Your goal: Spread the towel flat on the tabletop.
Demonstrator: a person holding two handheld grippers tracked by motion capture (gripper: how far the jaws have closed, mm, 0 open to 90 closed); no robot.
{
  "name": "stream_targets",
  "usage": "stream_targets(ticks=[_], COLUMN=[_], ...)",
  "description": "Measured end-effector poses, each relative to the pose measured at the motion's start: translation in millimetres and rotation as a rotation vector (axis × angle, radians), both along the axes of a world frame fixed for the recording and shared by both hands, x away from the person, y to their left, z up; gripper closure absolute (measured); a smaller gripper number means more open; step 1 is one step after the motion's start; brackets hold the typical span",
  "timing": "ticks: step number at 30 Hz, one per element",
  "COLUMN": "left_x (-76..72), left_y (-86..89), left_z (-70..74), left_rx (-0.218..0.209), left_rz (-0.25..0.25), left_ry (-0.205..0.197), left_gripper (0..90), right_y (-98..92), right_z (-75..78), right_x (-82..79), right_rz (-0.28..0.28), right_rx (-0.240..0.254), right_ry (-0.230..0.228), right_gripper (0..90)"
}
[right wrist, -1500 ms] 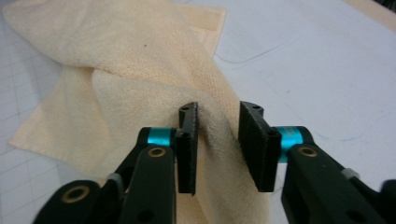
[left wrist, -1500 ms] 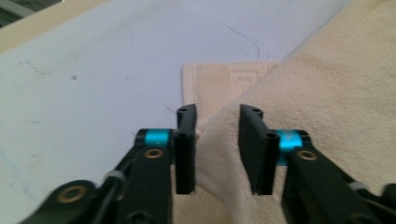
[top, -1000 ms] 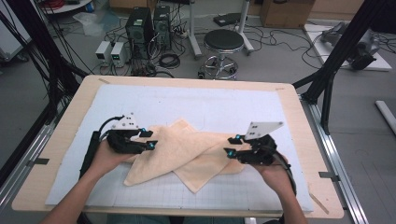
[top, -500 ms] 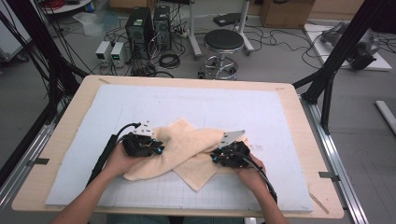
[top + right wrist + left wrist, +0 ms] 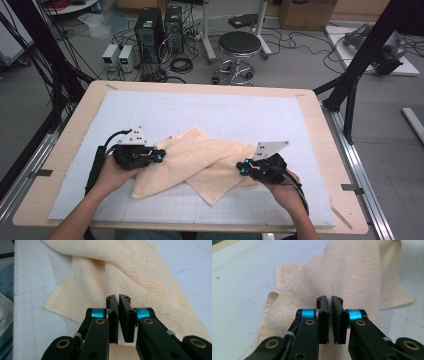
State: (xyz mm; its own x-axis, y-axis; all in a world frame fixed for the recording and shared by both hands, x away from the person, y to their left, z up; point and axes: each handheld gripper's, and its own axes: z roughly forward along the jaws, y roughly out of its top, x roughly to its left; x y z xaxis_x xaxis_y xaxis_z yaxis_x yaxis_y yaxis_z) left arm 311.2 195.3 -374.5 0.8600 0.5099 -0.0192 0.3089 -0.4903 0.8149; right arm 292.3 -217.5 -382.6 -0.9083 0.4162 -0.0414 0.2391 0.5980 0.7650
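On the white-matted table (image 5: 210,107), your left gripper (image 5: 159,156) and right gripper (image 5: 241,168) have just been closing, jaws now nearly together. Each seems to pinch a fold of the cream towel (image 5: 200,160), though the pictures leave the bite itself unclear. The towel lies rumpled between the two grippers, stretching ahead of each set of jaws; gripping opposite ends would likely let you lift and spread it flat.

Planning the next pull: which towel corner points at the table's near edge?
The sharp corner of the towel, just left of the right tool. It reaches closest to the person; the other corners lie farther back.
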Motion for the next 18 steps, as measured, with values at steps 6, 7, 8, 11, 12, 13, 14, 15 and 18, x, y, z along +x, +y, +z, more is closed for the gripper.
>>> stream_targets(ticks=[6,7,8,11,12,13,14,15,18], left_x=[-26.4,-30.6,-34.9,-48.5,-52.8,-57.4,-61.4,-64.1,-61.8], left_y=[8.8,10.5,11.7,11.7,12.1,12.3,12.5,12.6,14.2], left_z=[20.6,25.0,29.9,45.6,52.2,58.1,63.2,66.7,65.6], left_rx=[-0.017,-0.023,-0.024,-0.016,-0.010,-0.015,-0.021,-0.026,-0.012], left_rz=[0.006,0.004,0.003,-0.025,-0.040,-0.053,-0.063,-0.069,-0.073], left_ry=[-0.028,-0.035,-0.042,-0.062,-0.075,-0.084,-0.089,-0.085,-0.078], left_gripper=[85.0,85.0,85.0,85.0,85.0,85.0,85.0,84.9,81.2], right_y=[-10.2,-12.4,-15.1,-23.8,-26.5,-29.1,-31.4,-33.9,-37.2], right_z=[22.0,27.0,32.7,50.3,55.9,61.7,66.7,70.6,73.0], right_x=[-20.2,-23.8,-27.5,-39.3,-43.1,-47.7,-52.0,-54.6,-55.3], right_rz=[0.020,0.023,0.029,0.044,0.056,0.058,0.064,0.080,0.094], right_rx=[0.007,0.011,0.012,0.025,0.031,0.032,0.037,0.044,0.048], right_ry=[-0.040,-0.051,-0.063,-0.084,-0.090,-0.098,-0.099,-0.095,-0.069], right_gripper=[86.2,86.2,86.2,86.3,86.3,86.3,86.1,85.5,78.6])
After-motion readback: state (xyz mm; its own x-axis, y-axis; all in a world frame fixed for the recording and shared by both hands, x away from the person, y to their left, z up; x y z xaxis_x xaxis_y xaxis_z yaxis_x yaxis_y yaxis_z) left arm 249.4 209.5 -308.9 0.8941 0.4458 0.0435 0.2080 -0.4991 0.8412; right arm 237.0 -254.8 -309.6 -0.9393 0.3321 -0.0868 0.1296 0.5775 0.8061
